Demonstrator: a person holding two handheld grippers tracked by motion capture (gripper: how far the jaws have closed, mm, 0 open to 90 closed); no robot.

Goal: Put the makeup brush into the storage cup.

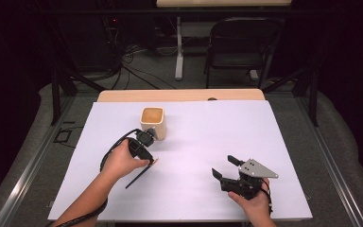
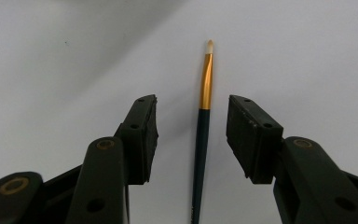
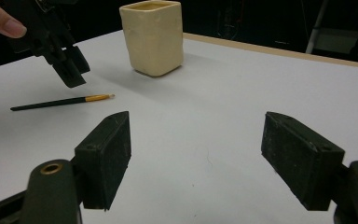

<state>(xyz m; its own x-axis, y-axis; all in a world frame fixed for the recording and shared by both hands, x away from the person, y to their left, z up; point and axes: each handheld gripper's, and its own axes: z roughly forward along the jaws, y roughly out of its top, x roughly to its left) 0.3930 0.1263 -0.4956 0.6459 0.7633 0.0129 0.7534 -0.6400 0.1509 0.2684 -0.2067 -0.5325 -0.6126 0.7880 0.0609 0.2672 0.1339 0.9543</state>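
A thin paintbrush (image 1: 142, 175) with a dark handle, gold ferrule and pale tip lies flat on the white table sheet (image 1: 208, 142). My left gripper (image 2: 193, 100) hangs over it, pointing down, with its jaws open on either side of the handle (image 2: 200, 140) and gaps on both sides. From the right gripper view, the left gripper (image 3: 70, 70) hovers just above the brush (image 3: 60, 102) without touching it. A cream square cup (image 1: 152, 123) stands upright beyond the brush. My right gripper (image 1: 223, 166) rests low at the near right, open and empty (image 3: 196, 116).
The cream cup (image 3: 153, 37) stands close behind the left hand. The wooden table edge (image 1: 179, 95) runs along the far side, with a dark chair (image 1: 243, 47) and cables on the floor beyond. Bare sheet spreads between the two grippers.
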